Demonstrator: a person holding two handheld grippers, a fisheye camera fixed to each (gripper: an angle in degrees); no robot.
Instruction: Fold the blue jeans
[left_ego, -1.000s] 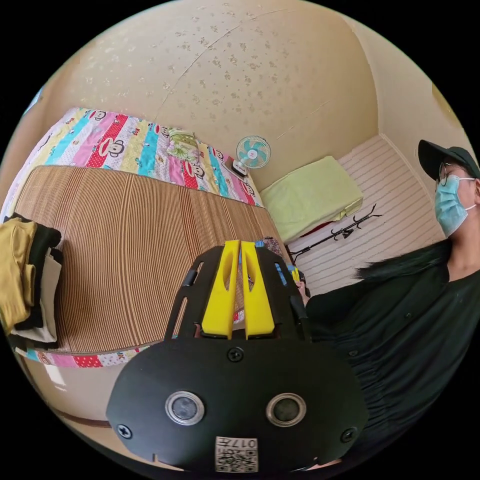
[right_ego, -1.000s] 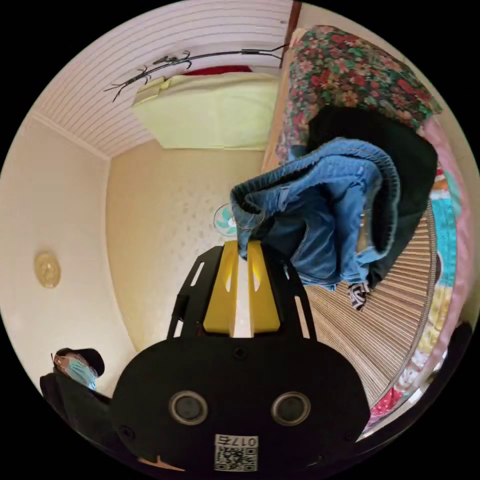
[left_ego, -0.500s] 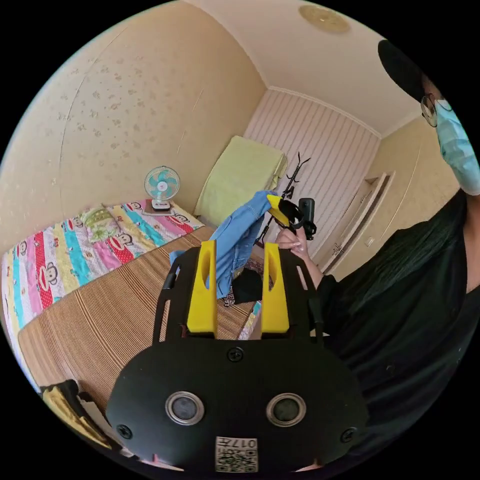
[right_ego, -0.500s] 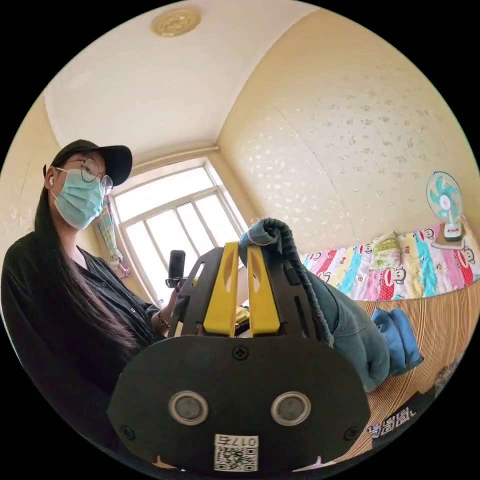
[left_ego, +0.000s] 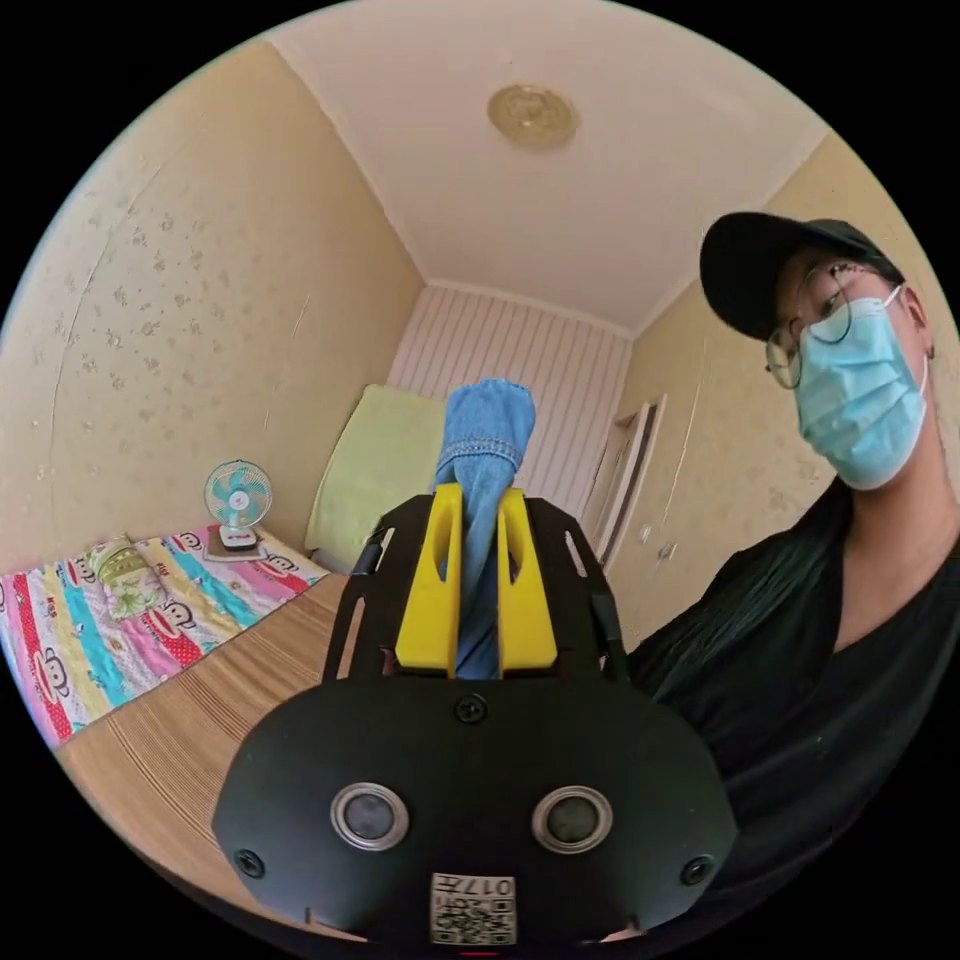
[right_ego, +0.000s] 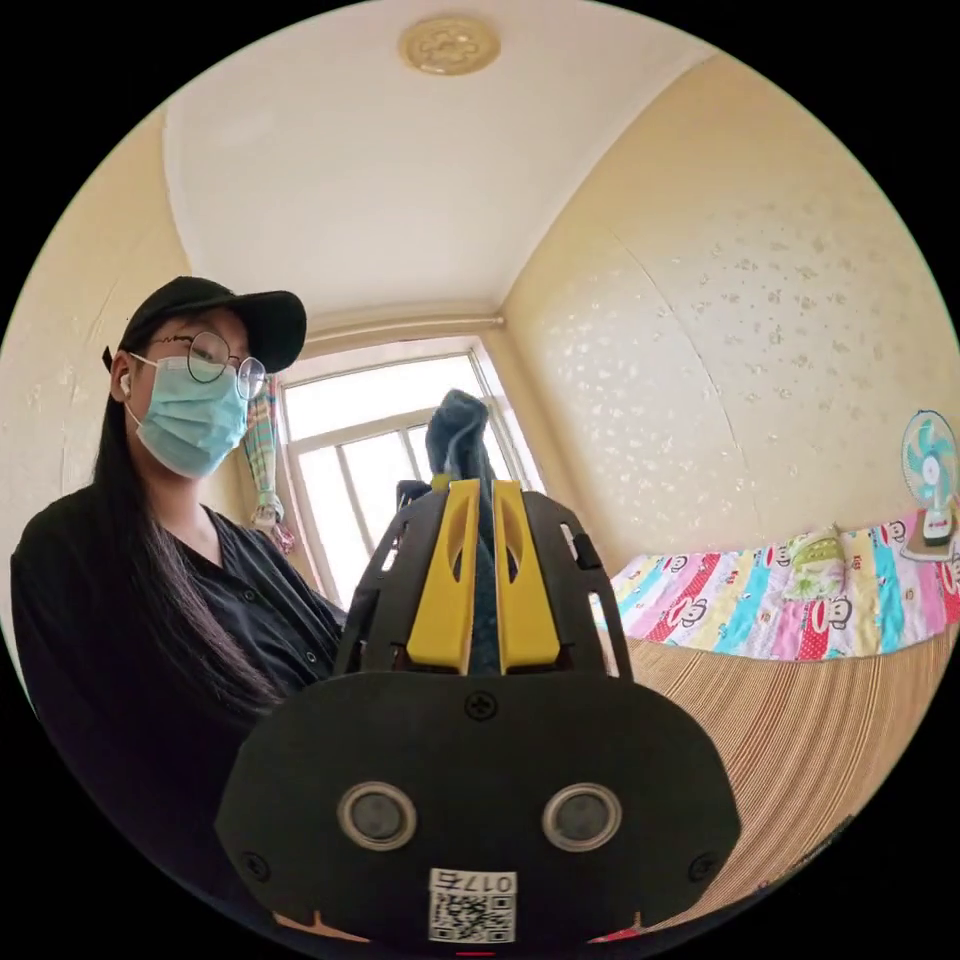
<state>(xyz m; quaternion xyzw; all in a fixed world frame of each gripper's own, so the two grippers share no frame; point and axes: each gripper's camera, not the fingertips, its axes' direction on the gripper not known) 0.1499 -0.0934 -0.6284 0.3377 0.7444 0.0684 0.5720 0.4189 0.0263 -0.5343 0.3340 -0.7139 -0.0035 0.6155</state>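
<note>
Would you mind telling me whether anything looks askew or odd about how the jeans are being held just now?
Nothing stands out. The left gripper and the right gripper each have both jaws clamped on a bunched fold of the blue jeans, which sticks up past the jaw tips. No damage shows.

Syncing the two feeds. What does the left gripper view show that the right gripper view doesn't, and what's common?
Left gripper view: the left gripper shut on light blue jeans, a striped wall, a door and a green cover.

Right gripper view: the right gripper shut on denim that looks dark against a bright window, plus a curtain.

Shared: the person, the ceiling fitting, the fan, the patterned sheet and the striped mat.
</note>
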